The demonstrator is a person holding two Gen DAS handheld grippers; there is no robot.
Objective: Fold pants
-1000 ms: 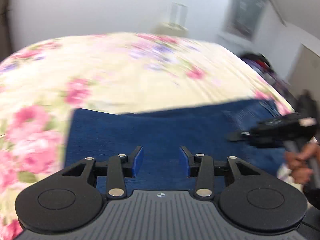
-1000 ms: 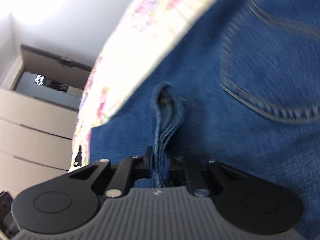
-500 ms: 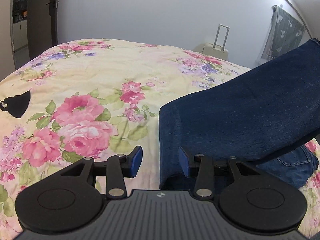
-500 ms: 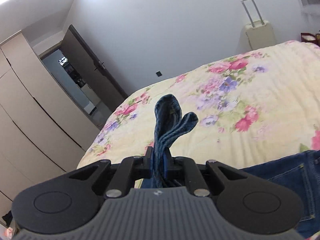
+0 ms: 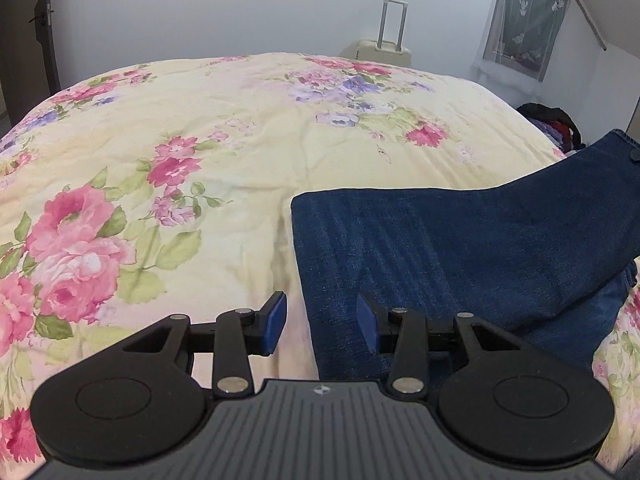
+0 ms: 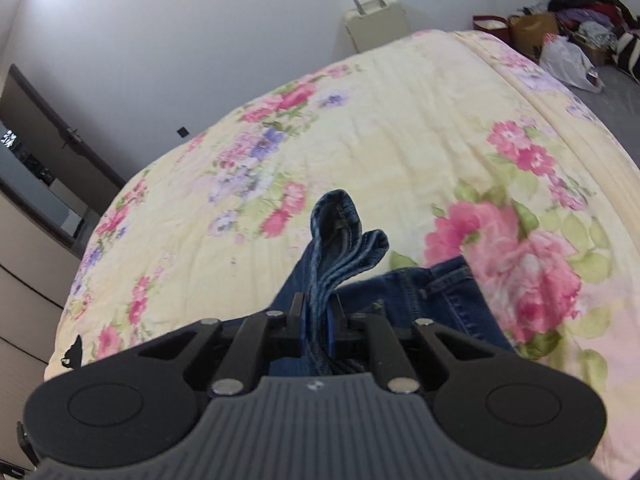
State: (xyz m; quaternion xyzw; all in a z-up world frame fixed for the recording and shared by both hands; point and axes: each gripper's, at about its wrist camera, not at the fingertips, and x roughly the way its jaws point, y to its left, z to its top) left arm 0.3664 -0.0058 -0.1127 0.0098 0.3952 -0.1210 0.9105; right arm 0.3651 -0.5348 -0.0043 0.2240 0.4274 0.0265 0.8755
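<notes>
Blue denim pants [image 5: 460, 248] lie on the near right part of a bed [image 5: 240, 128] covered in a cream bedspread with pink and purple flowers. One pair is in view; in the left wrist view a folded leg panel has its straight left edge running down the bedspread, and the far right part rises off the bed toward the frame's corner.

Left gripper [image 5: 320, 320] hovers above that left edge with its blue pads [image 5: 276, 320] apart, one over the bedspread and one over the denim, gripping nothing.

Right gripper [image 6: 316, 320] has its fingers clamped on a bunched fold of the pants [image 6: 340, 240], which sticks up past the fingertips in two rounded loops. Behind it, more denim with stitched seams lies on the bed.

One cream suitcase [image 6: 376, 28] with its handle raised stands against the wall beyond the bed's far end; both views show it.

Only the right wrist view shows the floor beside the bed, with a brown cardboard box [image 6: 534, 34], a red-rimmed bin [image 6: 490, 26], a white plastic bag [image 6: 566, 62] and a heap of clothes [image 6: 588, 8]; what the box and bin hold cannot be made out. It also shows a dark open door [image 6: 52, 140] on the left.

Only the left wrist view shows a sheer curtain [image 5: 524, 16] high on the right.
</notes>
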